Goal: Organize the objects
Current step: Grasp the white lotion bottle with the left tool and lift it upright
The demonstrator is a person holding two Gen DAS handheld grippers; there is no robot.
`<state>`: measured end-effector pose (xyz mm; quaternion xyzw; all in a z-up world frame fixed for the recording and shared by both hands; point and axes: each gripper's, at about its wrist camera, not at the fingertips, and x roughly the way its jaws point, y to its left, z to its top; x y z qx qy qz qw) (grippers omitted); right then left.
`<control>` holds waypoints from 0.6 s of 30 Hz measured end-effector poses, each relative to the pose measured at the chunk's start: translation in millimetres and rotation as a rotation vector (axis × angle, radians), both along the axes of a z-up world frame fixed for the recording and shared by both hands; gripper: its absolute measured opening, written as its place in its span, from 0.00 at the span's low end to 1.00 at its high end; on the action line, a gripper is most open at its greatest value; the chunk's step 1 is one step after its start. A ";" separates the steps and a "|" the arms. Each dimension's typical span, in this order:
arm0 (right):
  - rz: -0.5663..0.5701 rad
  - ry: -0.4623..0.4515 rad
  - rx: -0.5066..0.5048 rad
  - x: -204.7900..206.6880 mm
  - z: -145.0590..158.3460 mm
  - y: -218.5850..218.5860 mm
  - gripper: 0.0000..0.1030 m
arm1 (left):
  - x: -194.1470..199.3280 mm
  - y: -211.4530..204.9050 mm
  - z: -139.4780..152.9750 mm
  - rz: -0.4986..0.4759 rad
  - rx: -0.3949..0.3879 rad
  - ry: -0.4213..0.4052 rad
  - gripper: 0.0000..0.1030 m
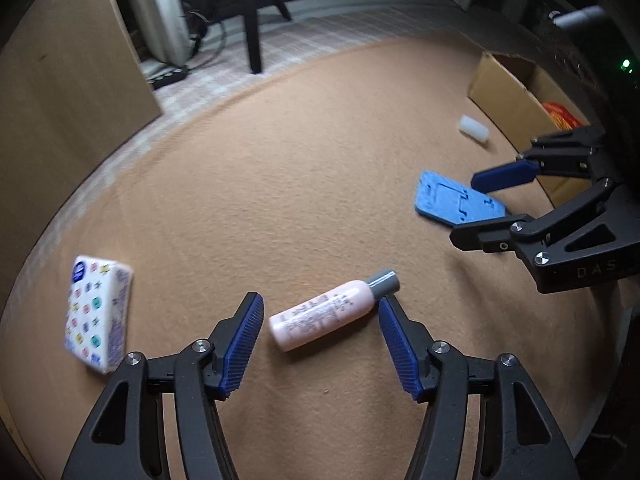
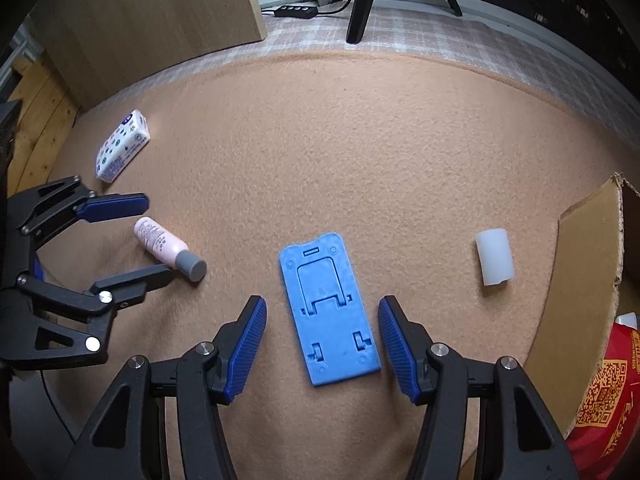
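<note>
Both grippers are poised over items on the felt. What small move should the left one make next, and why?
Probably close the left gripper on the pink bottle. The bottle lies on its side on the tan felt between the open pads, which do not press on it. The cardboard box, already holding a red packet, looks like the likely destination.

Black gripper (image 2: 322, 344) linkages, ribbed blue pads, silver screws
</note>
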<state>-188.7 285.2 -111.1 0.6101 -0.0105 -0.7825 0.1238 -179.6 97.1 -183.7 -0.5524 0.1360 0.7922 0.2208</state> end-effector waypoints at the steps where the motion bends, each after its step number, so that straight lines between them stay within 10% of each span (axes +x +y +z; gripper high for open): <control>1: 0.003 0.001 0.003 0.5 -0.2 -0.2 0.53 | -0.9 1.1 -2.6 -0.009 -0.001 -0.011 0.62; 13: 0.054 0.036 0.114 2.2 -3.8 -12.8 0.53 | 0.7 13.5 -9.3 -0.001 0.005 -0.027 0.21; 18: 0.088 0.075 0.157 7.2 -3.7 -17.5 0.42 | 0.9 13.5 -9.2 0.058 0.044 -0.030 0.21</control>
